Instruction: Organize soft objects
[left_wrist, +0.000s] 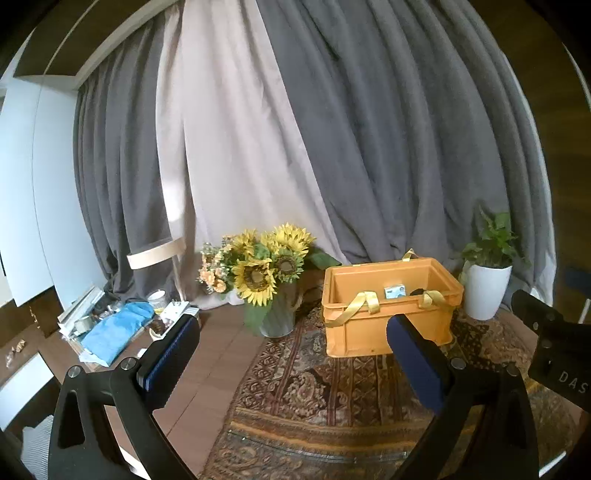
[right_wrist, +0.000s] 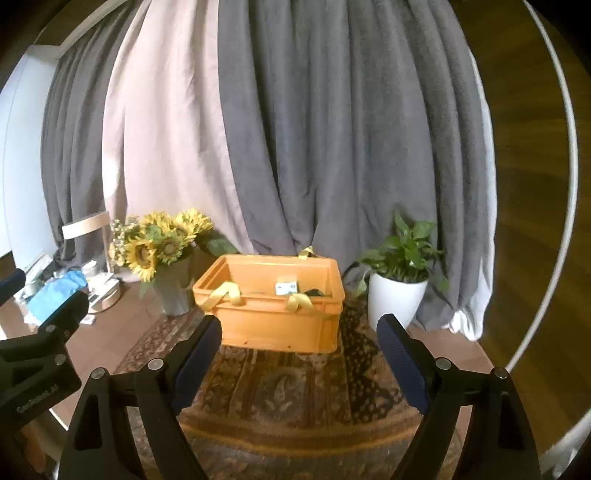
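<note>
Orange crate (right_wrist: 269, 325) floor hidden by its walls, dark item (right_wrist: 314, 292) unclear

Left tongs (left_wrist: 291, 343) and right tongs (right_wrist: 299, 341) gape, empty.

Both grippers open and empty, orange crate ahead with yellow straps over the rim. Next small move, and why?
Probably ease the right gripper forward and down toward the orange crate, aiming at the nearest yellow strap. Both it and the left gripper are open and hold nothing, the crate sits centred in the right wrist view, and the straps draped over its near rim are the only soft items clearly within reach.
</note>
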